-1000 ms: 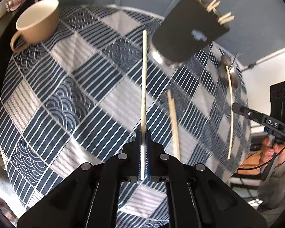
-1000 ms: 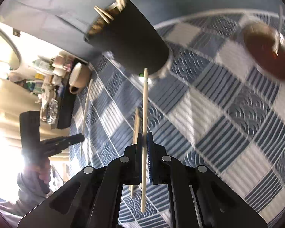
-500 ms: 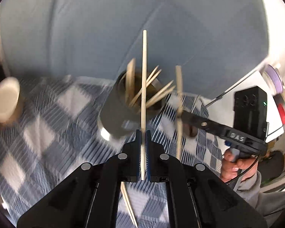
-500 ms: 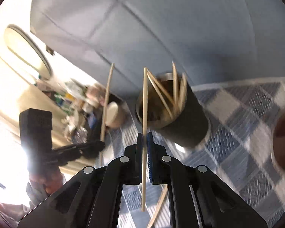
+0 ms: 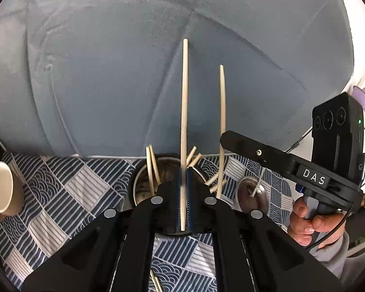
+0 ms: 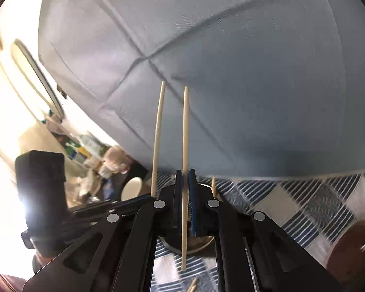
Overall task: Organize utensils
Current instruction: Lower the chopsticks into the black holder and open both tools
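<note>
Pale wood chopsticks are the items in hand. The left tongs (image 5: 183, 194) are closed to a narrow slit on one chopstick (image 5: 184, 121), gripped near its lower end between the blue pads (image 5: 189, 202); the stick stands nearly upright, its free end against the grey-blue upholstered backrest (image 5: 158, 60).

Directly beyond the left tongs sits the metal utensil holder (image 5: 140, 189) on the worktop, with several chopstick ends (image 5: 150, 168) leaning out of its rim. The holder stands on a blue-and-white patterned cloth (image 5: 60, 194). A beige mug (image 5: 1, 189) lies at the left edge of the cloth, well apart from the holder. A small bowl with a spoon (image 5: 253, 192) is to the right of the holder.

The right tongs (image 6: 185, 202) show a wider gap between their pads, and a second chopstick (image 6: 185, 170) runs upright through that gap. Whether the pads actually press on it cannot be told from this view. Its lower end hangs below the tongs, over the holder's rim (image 6: 202, 244). In the left wrist view the right tongs' black finger (image 5: 255, 150) crosses in front of that same chopstick (image 5: 222, 121), which stands just to the right of the left one. More loose chopsticks (image 6: 192, 284) lie on the cloth near the bottom edge of the view.
</note>
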